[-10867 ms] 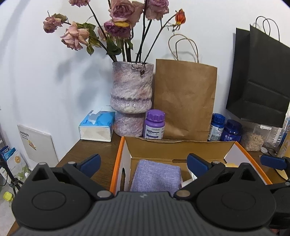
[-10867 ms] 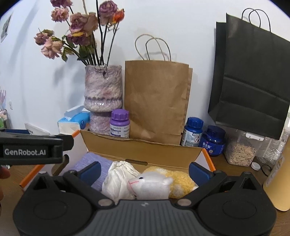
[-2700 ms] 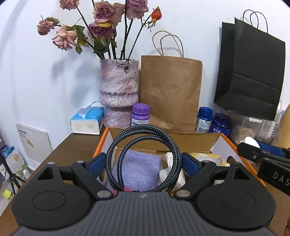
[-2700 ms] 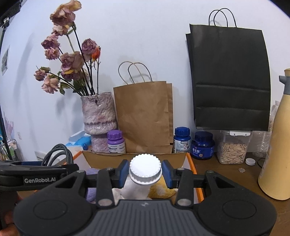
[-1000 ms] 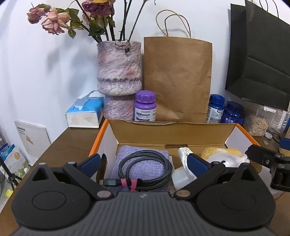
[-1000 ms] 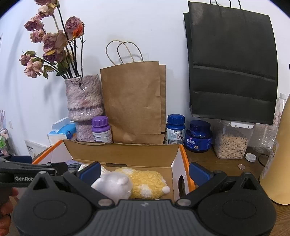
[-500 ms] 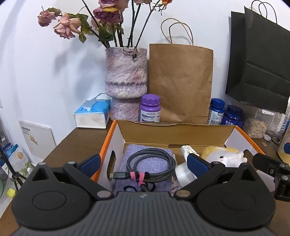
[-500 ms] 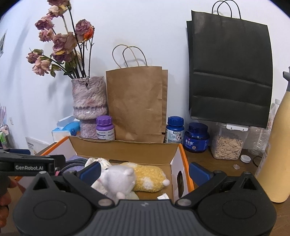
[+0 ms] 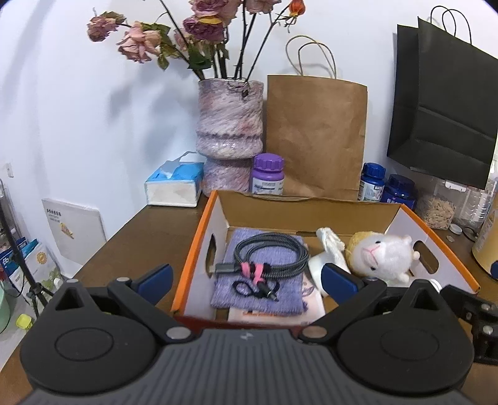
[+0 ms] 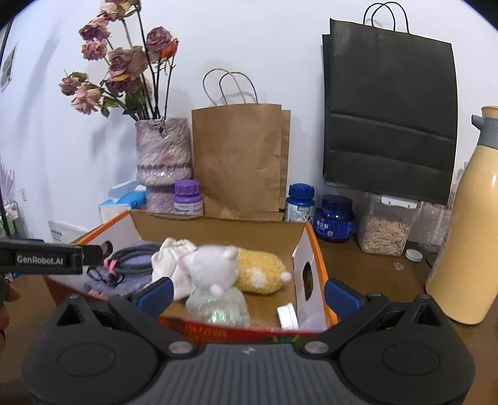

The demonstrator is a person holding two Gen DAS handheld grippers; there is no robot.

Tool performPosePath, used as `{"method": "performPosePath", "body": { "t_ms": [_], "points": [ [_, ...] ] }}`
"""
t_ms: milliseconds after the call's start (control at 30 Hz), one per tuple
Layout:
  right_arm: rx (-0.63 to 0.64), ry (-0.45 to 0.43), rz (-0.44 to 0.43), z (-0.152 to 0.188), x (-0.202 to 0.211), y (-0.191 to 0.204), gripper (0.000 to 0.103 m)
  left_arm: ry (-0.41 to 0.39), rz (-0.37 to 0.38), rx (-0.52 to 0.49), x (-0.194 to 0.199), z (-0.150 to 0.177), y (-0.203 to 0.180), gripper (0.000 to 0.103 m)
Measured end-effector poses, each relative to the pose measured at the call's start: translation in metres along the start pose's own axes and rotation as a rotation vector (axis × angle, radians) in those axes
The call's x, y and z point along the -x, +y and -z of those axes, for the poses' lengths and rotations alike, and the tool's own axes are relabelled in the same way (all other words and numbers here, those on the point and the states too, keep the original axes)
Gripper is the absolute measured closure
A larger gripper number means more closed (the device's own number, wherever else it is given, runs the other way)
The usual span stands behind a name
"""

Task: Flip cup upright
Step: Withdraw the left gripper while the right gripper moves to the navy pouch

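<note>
- A brown wooden table (image 9: 149, 230) stands against a white wall, with a crowded back row along it.
- In that row, from the left: a blue tissue box (image 9: 174, 187), a mottled pink vase (image 9: 228, 124) of dried roses (image 9: 202, 25), a purple-capped bottle (image 9: 268, 174), a brown paper bag (image 9: 316, 137), two blue-capped jars (image 10: 333, 218) and a clear tub of seeds (image 10: 386, 230).
- A black paper bag (image 10: 389, 109) hangs on the wall above the tub, and a cream flask (image 10: 463, 233) stands at the table's right end.
- An open cardboard box (image 9: 199, 249) with orange edges takes up the middle of the table, right in front of both grippers.
- In the box's left part a purple cloth (image 9: 258, 293) lies flat, with a coiled braided cable (image 9: 267, 255) on top, bound by a pink tie.
- To the right of the cloth are a crumpled white cloth bag (image 10: 174, 258) and a white-and-yellow plush lamb (image 9: 382, 254) that fills the right part.
- In the right wrist view a clear rounded thing (image 10: 218, 307) with a greenish glint lies at the box's front, partly under the lamb's head. It is blurred and I cannot tell if it is the cup, nor which way it faces.
- A small white lid (image 10: 288, 316) lies beside it, near the box's right wall.
- The left gripper (image 9: 246, 277) hovers at the box's near edge, jaws spread wide and empty.
- The right gripper (image 10: 249, 293) hovers likewise to its right, jaws apart and grasping nothing.
</note>
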State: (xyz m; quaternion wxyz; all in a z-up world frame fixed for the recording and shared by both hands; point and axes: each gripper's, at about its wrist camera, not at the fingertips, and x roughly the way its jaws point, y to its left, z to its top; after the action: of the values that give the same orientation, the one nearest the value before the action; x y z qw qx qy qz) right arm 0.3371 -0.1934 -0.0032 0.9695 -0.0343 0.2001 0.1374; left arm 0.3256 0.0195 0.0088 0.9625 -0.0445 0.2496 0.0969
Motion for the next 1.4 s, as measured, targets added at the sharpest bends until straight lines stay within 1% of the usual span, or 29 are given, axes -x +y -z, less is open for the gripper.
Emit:
{"method": "performPosePath", "body": {
  "t_ms": [200,367,467,533,667,733,800,867,933,967,1033,1100,1167,1400],
  "points": [
    [0.013,0.022,-0.005,0.016,0.015,0.007,0.0,0.013,-0.006,0.005,0.015,0.013,0.005,0.0],
    [0.019,0.047,0.004,0.032,0.029,0.008,0.0,0.02,-0.011,-0.004,0.031,0.03,0.01,0.0],
    [0.028,0.082,0.015,0.045,0.036,0.006,0.0,0.027,-0.014,-0.003,0.039,0.039,0.014,0.0],
    [0.029,0.101,0.026,0.052,0.041,0.004,0.002,0.031,-0.01,-0.003,0.047,0.046,0.016,0.0],
    [0.005,0.144,0.039,0.064,0.046,-0.005,0.014,0.04,-0.003,-0.006,0.06,0.06,0.02,0.0],
    [-0.024,0.167,0.03,0.069,0.045,-0.012,0.018,0.049,-0.001,-0.008,0.065,0.068,0.023,0.0],
    [-0.062,0.191,0.003,0.074,0.043,-0.017,0.027,0.056,-0.001,-0.012,0.068,0.073,0.024,0.0],
    [-0.098,0.209,-0.036,0.076,0.042,-0.021,0.029,0.059,0.003,-0.011,0.073,0.078,0.026,0.0],
    [-0.127,0.213,-0.081,0.078,0.045,-0.022,0.029,0.056,0.007,-0.007,0.077,0.08,0.028,0.0],
    [-0.133,0.212,-0.103,0.079,0.048,-0.021,0.029,0.055,0.008,-0.005,0.079,0.081,0.029,0.0],
    [-0.126,0.216,-0.129,0.081,0.052,-0.018,0.033,0.053,0.009,-0.002,0.084,0.084,0.031,0.0],
    [-0.121,0.221,-0.149,0.084,0.055,-0.014,0.046,0.05,0.017,0.002,0.09,0.086,0.032,0.0],
    [-0.125,0.228,-0.165,0.085,0.058,-0.012,0.049,0.05,0.022,0.005,0.095,0.089,0.034,0.0],
    [-0.124,0.227,-0.169,0.096,0.083,-0.002,0.051,0.044,0.031,0.017,0.113,0.095,0.043,0.0]
  ]
}}
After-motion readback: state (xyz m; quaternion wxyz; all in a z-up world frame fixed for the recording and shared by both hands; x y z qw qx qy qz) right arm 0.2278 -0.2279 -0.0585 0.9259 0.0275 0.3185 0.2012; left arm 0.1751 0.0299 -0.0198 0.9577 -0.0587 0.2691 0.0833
